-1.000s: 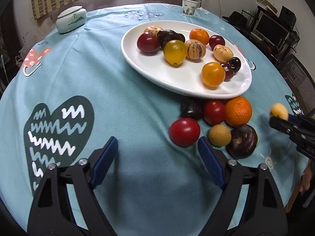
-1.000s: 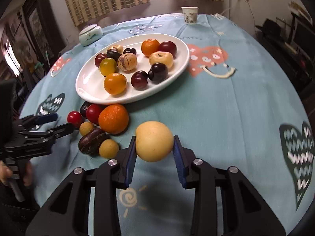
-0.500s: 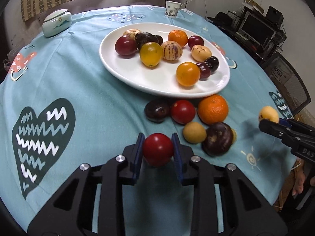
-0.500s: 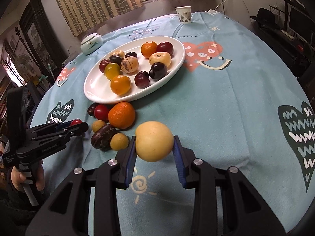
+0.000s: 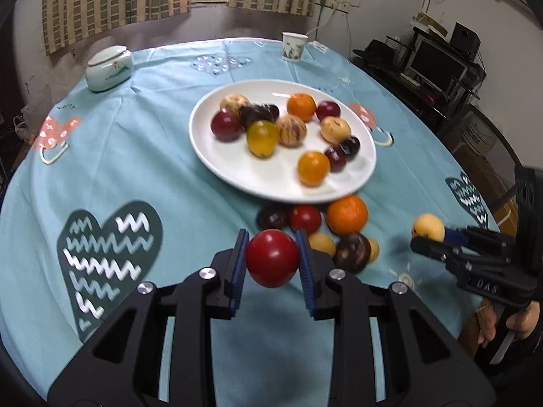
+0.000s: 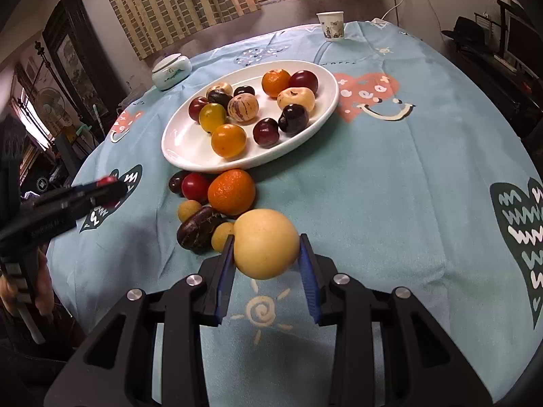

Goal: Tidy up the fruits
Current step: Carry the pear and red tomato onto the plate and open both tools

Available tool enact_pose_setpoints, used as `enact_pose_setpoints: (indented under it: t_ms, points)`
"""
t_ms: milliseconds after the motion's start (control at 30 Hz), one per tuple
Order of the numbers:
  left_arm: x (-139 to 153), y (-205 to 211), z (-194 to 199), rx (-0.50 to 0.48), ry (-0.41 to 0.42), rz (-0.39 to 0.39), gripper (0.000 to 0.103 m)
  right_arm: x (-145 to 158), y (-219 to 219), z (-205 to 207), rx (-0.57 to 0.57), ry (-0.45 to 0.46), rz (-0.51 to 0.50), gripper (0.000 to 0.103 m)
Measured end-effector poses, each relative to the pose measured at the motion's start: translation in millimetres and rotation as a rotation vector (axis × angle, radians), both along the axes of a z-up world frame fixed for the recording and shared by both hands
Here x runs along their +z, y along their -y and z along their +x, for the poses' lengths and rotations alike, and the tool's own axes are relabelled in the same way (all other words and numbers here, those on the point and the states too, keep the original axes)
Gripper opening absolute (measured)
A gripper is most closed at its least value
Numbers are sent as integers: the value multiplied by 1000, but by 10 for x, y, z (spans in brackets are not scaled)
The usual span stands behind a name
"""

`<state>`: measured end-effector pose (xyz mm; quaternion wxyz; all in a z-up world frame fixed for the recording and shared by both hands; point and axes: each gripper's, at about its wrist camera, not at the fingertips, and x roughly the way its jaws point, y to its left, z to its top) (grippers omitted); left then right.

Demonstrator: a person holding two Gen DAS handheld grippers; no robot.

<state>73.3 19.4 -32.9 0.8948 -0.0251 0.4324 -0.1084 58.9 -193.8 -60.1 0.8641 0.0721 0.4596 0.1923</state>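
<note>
Round desk [image 5: 142,156] w/ a light blue cloth fills both views, curtains and a window behind it. Near the middle of the desk stands a white plate [image 5: 237,173] that already carries about ten fruits. Just beside the plate's near rim, on the cloth, lies a small heap not yet sorted: an orange [image 6: 231,191], a red tomato [image 6: 194,187], a dark plum, two small yellow fruits and a dark brown fruit [image 6: 198,228].

My left gripper [image 5: 273,259] is closed on a red tomato [image 5: 272,258]; the pads press it from both sides and it hangs clear of the cloth, in front of the heap. My right gripper [image 6: 266,252] is clamped on a pale yellow fruit [image 6: 266,242], also off the cloth, near the desk edge closest to me, over a sun print.

Step in hand, as I judge: both pickups are done, now is the carry to the plate. Next move calls for bringing each gripper over a free part of the plate; the near-left part looks bare. Approx. one gripper at a time is better, bc they come close there. I should lower before opening, since round fruits can roll and knock others off the rim.
</note>
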Motion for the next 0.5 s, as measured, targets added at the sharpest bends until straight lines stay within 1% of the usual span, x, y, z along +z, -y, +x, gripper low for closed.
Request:
enact_pose_setpoints:
  t_ms: [133,267,400,500]
  points:
    - [156,-46,233,1,20,4,28,67,-70,113,34,-1,14,36]
    - [276,-32,613,8,35,41,29,258,-246,347,79,45,-11,36]
    - [301,19,1074,24,23,66,29,444,-479,768,103,82,-35,36]
    - [216,14,1275,44,5,43,29,483,-618,1135,75,111,-85,36]
